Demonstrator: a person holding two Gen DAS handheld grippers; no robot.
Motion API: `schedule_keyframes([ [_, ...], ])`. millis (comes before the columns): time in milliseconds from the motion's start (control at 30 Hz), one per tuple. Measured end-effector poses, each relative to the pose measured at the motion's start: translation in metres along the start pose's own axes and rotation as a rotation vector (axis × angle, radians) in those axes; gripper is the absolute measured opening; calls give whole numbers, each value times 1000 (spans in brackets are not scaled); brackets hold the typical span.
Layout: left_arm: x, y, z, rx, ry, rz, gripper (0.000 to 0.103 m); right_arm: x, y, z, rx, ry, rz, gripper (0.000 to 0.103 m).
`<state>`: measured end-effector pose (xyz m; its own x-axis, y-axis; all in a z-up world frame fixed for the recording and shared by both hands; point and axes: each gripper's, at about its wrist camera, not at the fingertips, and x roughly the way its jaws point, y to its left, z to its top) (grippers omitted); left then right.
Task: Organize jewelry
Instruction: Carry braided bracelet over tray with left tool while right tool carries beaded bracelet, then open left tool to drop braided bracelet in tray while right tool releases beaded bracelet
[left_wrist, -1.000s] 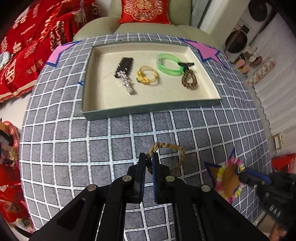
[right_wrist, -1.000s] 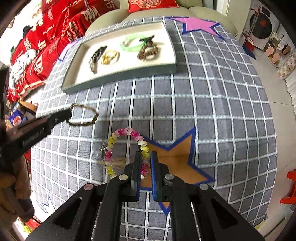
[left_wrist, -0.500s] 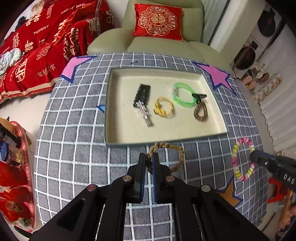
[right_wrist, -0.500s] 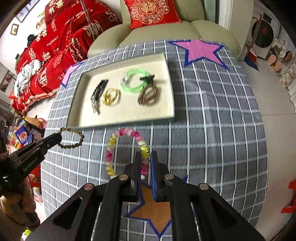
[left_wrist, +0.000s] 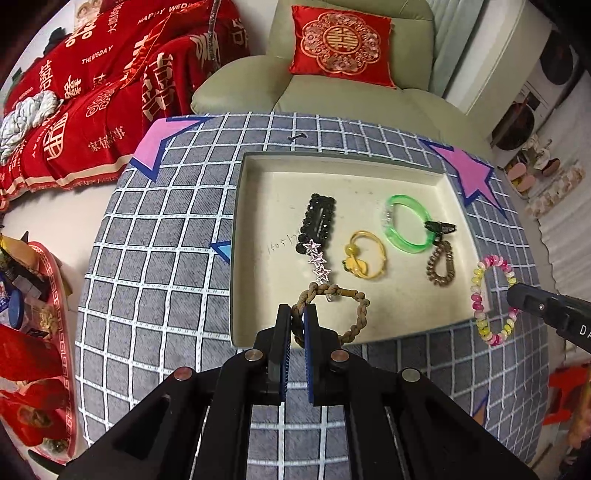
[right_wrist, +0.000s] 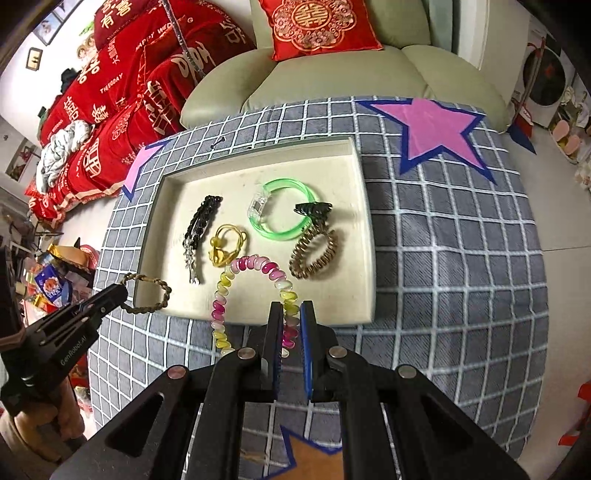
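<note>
Now | braided bracelet (left_wrist: 343, 310), beaded bracelet (right_wrist: 255, 291) overlap tray (left_wrist: 236, 258) near rim

Tray (left_wrist: 238, 229) left part: bare floor is left between the left wall and the black hair clip (left_wrist: 319, 221).
Tray far edge: an open strip is seen.
Tray right half: crowded by green bangle (left_wrist: 406, 223), yellow ring (left_wrist: 365, 258), brown coil tie (left_wrist: 440, 266).
Tray near edge: overhung by both held bracelets.

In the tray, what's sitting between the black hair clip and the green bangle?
The yellow hair tie lies between the black hair clip and the green bangle in the tray, slightly nearer the cameras; both wrist views show it.
</note>
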<state>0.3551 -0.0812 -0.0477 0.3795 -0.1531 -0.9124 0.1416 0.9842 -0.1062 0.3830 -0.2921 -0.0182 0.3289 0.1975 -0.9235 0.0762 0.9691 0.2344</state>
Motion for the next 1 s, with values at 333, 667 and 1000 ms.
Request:
schedule_keyframes([
  [333,44,0,8,5,63,59,15,55,8,19,-13,87,26,10],
  [667,81,1,12,9,108,112,15,94,6,33,-39,129,-12,10],
  [1000,88,-5,14,51,111,148,15,99,1,36,-52,133,-29,10],
])
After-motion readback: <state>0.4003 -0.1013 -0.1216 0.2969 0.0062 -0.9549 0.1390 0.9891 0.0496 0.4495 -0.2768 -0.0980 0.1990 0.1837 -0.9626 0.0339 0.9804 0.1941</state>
